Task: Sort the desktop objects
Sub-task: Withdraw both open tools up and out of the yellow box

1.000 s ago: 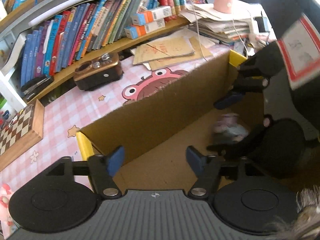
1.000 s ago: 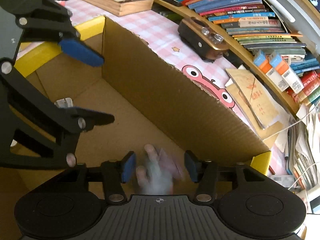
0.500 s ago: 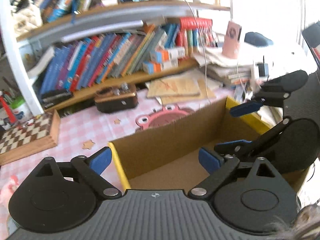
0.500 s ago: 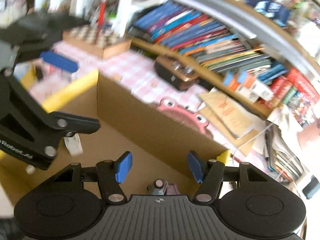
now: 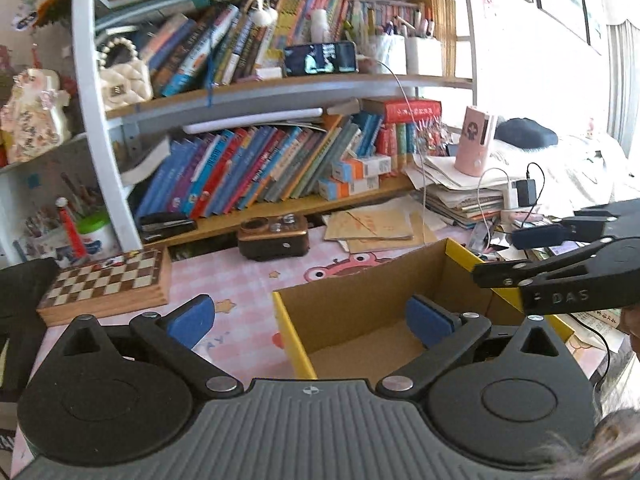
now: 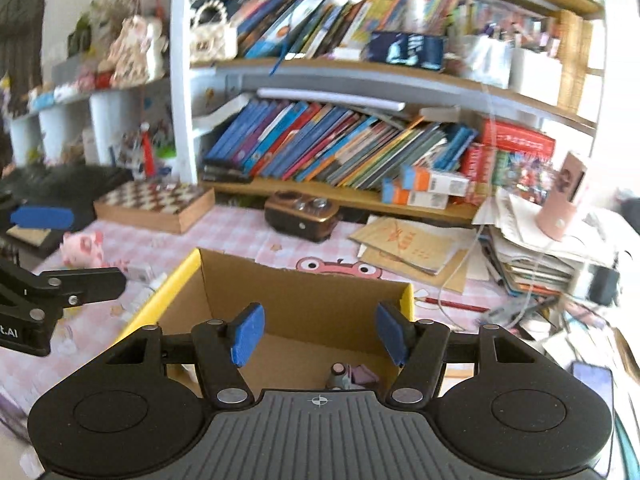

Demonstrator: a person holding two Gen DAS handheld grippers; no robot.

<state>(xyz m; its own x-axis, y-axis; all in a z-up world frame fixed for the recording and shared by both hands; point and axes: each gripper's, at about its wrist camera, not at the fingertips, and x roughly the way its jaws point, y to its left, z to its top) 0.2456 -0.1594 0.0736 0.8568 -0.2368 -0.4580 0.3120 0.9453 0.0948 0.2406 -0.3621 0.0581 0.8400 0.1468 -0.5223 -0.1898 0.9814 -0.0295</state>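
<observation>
brown box [image 5: 360,304] (yellow rim), pink checked tablecloth [image 5: 248,276]

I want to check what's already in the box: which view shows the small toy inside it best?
The right wrist view: the toy lies on the box floor, partly hidden. The left wrist view shows only bare box floor.
</observation>
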